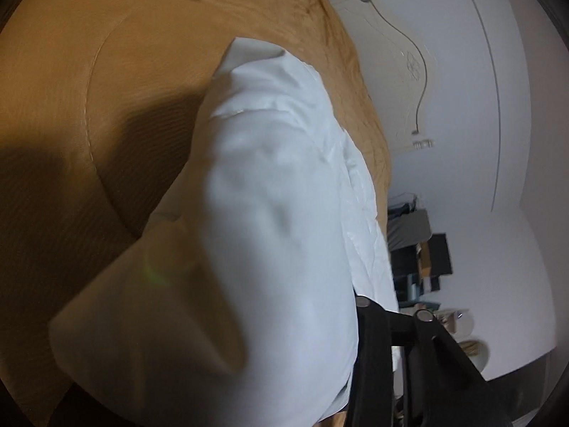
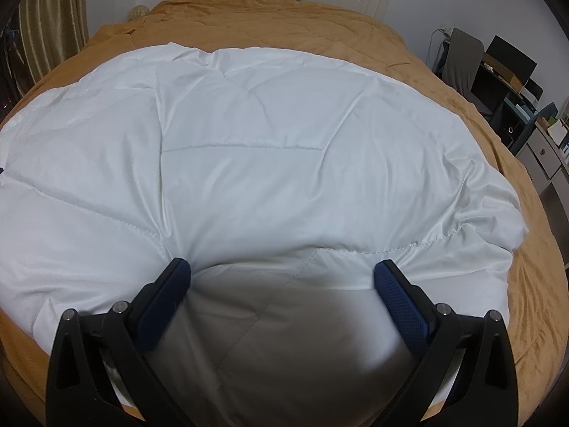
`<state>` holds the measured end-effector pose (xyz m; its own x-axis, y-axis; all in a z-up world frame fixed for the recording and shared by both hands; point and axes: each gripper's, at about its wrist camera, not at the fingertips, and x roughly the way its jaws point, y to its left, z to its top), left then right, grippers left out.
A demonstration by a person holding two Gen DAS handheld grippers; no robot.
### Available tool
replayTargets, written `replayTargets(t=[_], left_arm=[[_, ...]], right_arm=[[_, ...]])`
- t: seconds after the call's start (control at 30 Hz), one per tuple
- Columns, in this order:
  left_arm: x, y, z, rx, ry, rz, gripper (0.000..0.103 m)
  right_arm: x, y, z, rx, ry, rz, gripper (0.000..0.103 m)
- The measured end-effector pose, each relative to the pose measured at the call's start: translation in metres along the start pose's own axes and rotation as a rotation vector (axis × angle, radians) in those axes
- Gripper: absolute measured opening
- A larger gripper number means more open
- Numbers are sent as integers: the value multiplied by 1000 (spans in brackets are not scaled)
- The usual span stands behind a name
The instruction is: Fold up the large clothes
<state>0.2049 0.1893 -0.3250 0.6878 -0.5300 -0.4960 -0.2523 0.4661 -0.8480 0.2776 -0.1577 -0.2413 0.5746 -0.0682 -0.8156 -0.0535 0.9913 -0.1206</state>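
Quilt (image 2: 270, 149) spread sideways across bed (image 2: 444, 82), near edge bunched in gripping right gripper (image 2: 282, 277); left gripper (image 1: 387, 323) grasp unclear

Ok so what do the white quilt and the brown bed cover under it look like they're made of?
The white quilt looks like smooth, faintly shiny woven fabric over soft filling: stitched seams divide it into puffy panels, and it bulges between the right gripper fingers. Cotton or microfibre, I cannot tell. The brown bed cover looks matte and plush, like fleece or velvet, with a fine ribbed nap in the left wrist view.
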Motion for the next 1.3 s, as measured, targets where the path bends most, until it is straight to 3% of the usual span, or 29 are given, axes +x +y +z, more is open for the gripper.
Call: replayTargets(t=[0.03, 0.07, 0.1, 0.17, 0.23, 0.33, 0.37, 0.4, 0.47, 0.73, 0.97, 1.03, 1.13, 1.3], left_arm=[[-3, -3, 0, 14, -4, 4, 35], [-6, -5, -1, 28, -8, 14, 35], [-6, -8, -1, 43, -10, 21, 35], [0, -14, -2, 76, -11, 42, 35], [5, -15, 2, 73, -10, 50, 35], [7, -14, 4, 78, -4, 61, 35], [0, -13, 3, 84, 1, 64, 36], [-3, -15, 4, 95, 6, 75, 36], [3, -23, 2, 132, 8, 96, 36], [8, -19, 8, 143, 27, 113, 36], [7, -18, 21, 158, 38, 120, 36], [7, -15, 22, 149, 40, 123, 36], [12, -20, 19, 138, 44, 118, 36], [4, -20, 14, 135, 39, 120, 36]], right_arm=[[-3, 0, 1, 4, -8, 6, 101], [-8, -1, 2, 9, -14, 11, 88], [-17, -2, 4, 20, -21, 23, 67], [-43, 1, 10, 23, -53, 93, 54], [-67, 13, 16, -7, -84, 165, 51], [-63, 43, 19, -39, 12, 312, 30], [-51, 53, 19, -51, 68, 310, 18], [-34, 60, 20, -47, 118, 299, 15], [-7, 64, 29, -31, 141, 267, 2], [89, 64, 146, 95, 224, 218, 0], [170, 66, 217, 210, 327, 178, 0], [174, 71, 224, 249, 365, 175, 0], [150, 79, 214, 183, 343, 170, 0], [87, 79, 145, 129, 377, 332, 0]])
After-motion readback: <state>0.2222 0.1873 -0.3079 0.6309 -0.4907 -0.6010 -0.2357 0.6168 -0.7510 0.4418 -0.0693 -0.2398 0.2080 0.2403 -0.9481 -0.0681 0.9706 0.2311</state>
